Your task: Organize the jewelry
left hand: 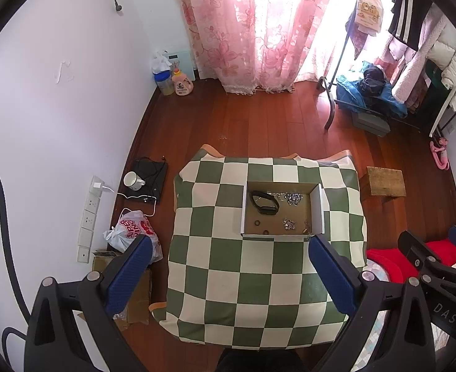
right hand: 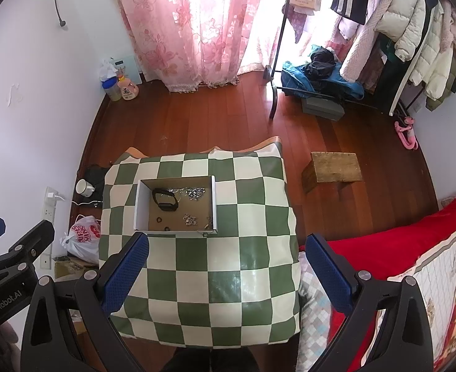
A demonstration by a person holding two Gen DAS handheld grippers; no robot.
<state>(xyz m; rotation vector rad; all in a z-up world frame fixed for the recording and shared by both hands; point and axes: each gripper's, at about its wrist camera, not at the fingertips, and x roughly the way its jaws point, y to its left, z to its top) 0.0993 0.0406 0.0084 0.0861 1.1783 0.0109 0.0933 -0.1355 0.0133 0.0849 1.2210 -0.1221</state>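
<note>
- Jewelry sits inside the shallow cardboard box [left hand: 282,210] on the checkered cloth [left hand: 259,279]: a black band [left hand: 264,203] at about 10 o'clock in the box, a silvery chain heap [left hand: 293,197] at 1 o'clock, a smaller cluster [left hand: 289,223] at 5 o'clock, and two small rings [left hand: 256,223] near 7 o'clock.
- Left gripper [left hand: 229,274] hangs high above the cloth, spread wide and holding nothing; right gripper [right hand: 226,274] likewise, released and empty.
- Risk, as I judge it: the chains look tangled, so lifting one could drag others out.
- Rings are tiny; broad blue pads [right hand: 125,271] may pinch past them or flick them off the cloth.
- Box walls could block a low approach, and a knock might slide the light box on the glossy cloth.
- Around: mug [left hand: 133,180] at 9 o'clock on the floor, wooden stool [right hand: 331,167] at 2 o'clock, clothes rack [right hand: 383,46] beyond; none obstructs.
</note>
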